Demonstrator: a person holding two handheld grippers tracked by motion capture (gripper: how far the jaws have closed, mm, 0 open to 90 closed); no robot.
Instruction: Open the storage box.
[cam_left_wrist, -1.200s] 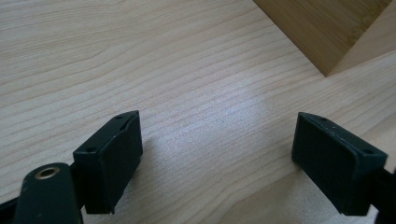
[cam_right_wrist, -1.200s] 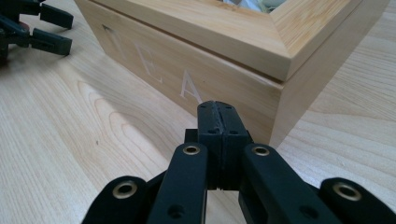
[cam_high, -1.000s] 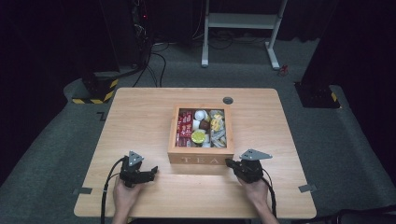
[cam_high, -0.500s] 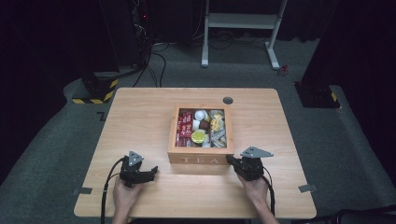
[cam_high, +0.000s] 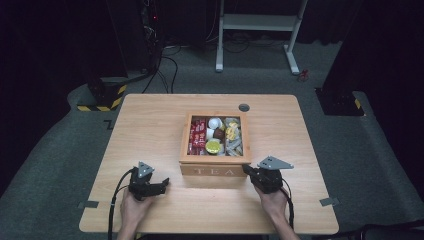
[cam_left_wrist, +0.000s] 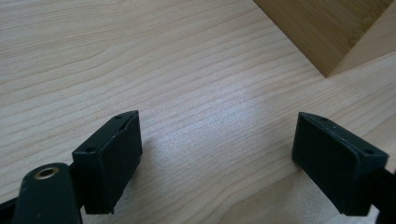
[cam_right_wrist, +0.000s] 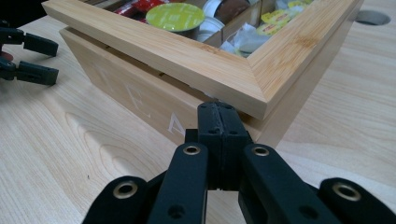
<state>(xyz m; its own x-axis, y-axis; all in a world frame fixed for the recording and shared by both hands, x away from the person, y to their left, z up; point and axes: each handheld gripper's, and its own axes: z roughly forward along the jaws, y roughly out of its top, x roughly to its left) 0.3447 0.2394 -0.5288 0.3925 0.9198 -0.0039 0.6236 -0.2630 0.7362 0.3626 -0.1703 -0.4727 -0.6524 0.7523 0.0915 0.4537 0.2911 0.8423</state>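
A wooden tea box (cam_high: 215, 150) sits near the middle of the desk (cam_high: 150, 120), slightly toward its near edge, with its glass-framed lid (cam_right_wrist: 187, 51) down over the packets and capsules. The high view shows the right gripper (cam_high: 248, 171) at the box's near right corner and the left gripper (cam_high: 162, 184) resting on the desk toward the near left corner, well apart from the box. The right gripper view adds what the high view cannot: its jaws are pressed together, their tips just under the lid's rim at that corner. The left gripper view shows its jaws spread wide over bare wood, with a box corner (cam_left_wrist: 327, 42) beyond.
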